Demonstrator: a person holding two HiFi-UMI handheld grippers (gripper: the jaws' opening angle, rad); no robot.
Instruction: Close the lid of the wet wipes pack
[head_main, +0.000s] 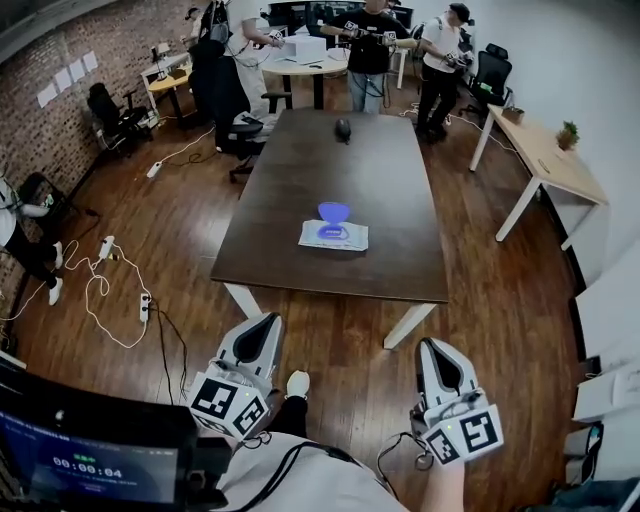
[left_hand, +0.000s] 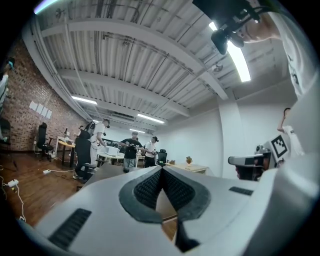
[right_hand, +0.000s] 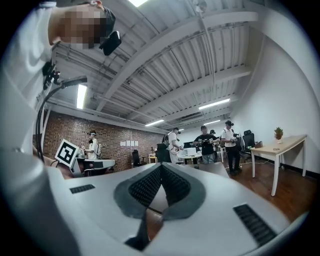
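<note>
The wet wipes pack (head_main: 333, 236) lies flat near the front middle of the dark wooden table (head_main: 300, 160). Its round blue lid (head_main: 333, 212) stands open at the pack's far side. Both grippers hang well short of the table, over the floor at the bottom of the head view. My left gripper (head_main: 268, 320) has its jaws together with nothing between them, as the left gripper (left_hand: 161, 169) view also shows. My right gripper (head_main: 428, 346) is likewise shut and empty, its pads meeting in the right gripper (right_hand: 160, 166) view. Both point level toward the table.
A small dark object (head_main: 343, 128) sits at the table's far end. Several people (head_main: 370, 50) stand beyond it by a round table. Cables and power strips (head_main: 105, 285) lie on the floor to the left. A light desk (head_main: 545, 155) with a plant stands at the right.
</note>
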